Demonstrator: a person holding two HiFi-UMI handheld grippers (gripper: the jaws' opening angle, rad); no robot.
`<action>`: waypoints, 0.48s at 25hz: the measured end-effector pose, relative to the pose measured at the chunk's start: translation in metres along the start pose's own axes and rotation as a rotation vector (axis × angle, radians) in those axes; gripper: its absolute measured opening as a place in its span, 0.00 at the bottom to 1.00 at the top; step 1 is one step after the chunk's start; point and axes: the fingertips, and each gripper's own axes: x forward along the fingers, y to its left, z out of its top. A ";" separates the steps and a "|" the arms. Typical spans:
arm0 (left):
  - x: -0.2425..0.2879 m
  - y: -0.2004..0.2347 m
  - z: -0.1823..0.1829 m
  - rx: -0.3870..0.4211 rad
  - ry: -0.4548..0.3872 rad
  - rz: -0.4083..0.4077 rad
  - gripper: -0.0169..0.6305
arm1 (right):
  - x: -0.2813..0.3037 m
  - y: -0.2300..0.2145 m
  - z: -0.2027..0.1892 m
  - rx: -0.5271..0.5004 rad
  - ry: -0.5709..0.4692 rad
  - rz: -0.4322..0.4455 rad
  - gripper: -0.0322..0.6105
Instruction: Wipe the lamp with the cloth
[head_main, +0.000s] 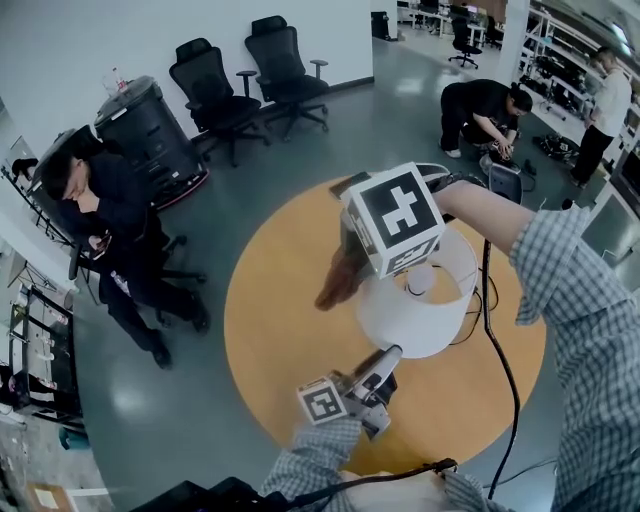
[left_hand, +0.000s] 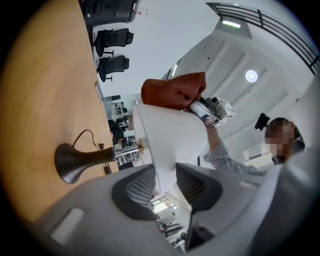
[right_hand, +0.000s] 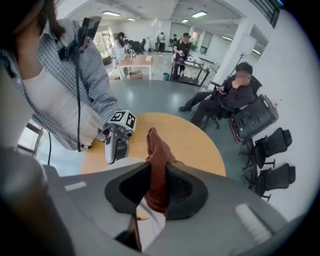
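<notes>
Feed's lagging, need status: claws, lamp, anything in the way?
Left claw clamped on white fabric lampshade rim. Right claw gripping rust-brown knitted cloth at shade's top edge. Black cable hangs beside shade, not blocking.

The lamp (head_main: 415, 315) stands on the right half of the round table (head_main: 270, 330), with the left gripper (head_main: 385, 362) at the near side of its shade, the shade's wall between its jaws. The right gripper (head_main: 352, 262) is above the shade's far-left rim, and the cloth (head_main: 338, 280) between its jaws lies against that rim. A person (head_main: 110, 220) sits left of the table, and behind it stand two chairs (head_main: 250, 75) with a bin (head_main: 150, 130) to their left
</notes>
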 end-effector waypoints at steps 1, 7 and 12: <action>0.000 -0.001 0.001 0.005 0.001 0.000 0.22 | -0.002 0.006 0.003 -0.016 0.000 -0.008 0.17; 0.002 -0.001 0.003 -0.021 -0.004 -0.009 0.22 | -0.012 0.049 0.026 -0.127 0.007 -0.042 0.17; -0.003 -0.001 0.006 -0.022 -0.005 -0.008 0.22 | -0.015 0.084 0.030 -0.184 0.034 -0.117 0.17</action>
